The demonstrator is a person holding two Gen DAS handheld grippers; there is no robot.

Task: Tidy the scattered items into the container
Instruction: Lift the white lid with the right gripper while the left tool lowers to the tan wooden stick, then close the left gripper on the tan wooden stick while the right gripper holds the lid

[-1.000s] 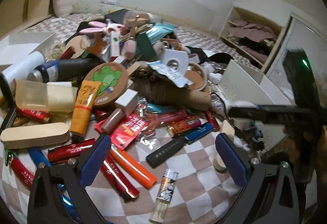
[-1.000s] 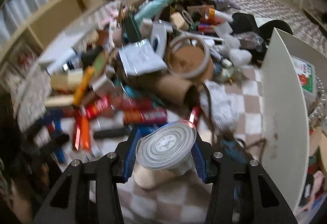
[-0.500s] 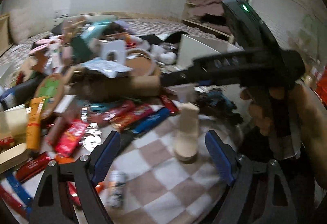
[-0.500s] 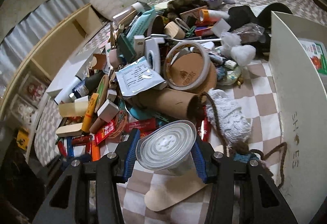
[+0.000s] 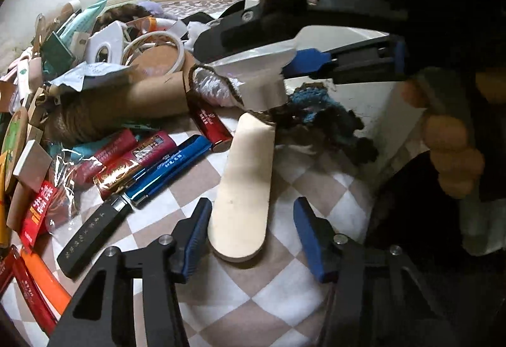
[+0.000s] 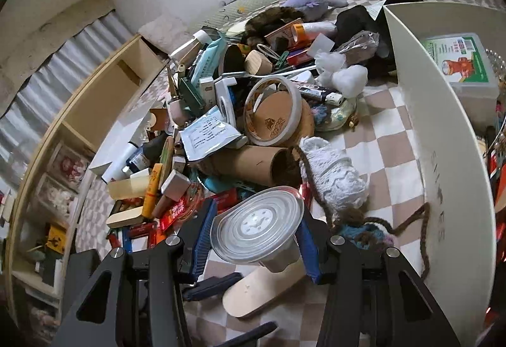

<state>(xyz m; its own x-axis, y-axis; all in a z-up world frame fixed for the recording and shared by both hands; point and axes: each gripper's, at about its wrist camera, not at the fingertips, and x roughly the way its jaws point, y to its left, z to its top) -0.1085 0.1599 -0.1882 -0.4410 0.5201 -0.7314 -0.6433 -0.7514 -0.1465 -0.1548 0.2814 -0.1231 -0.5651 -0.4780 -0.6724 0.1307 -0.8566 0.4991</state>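
Where clutter (image 6: 240, 138) crowds: container (image 6: 442, 138) rightward.

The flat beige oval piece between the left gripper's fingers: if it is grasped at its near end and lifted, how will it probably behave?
The beige piece looks flat and stiff, so it probably stays straight. The left gripper is open around its near end, so the long far end may droop. Brown yarn lies at its far tip and might drag.
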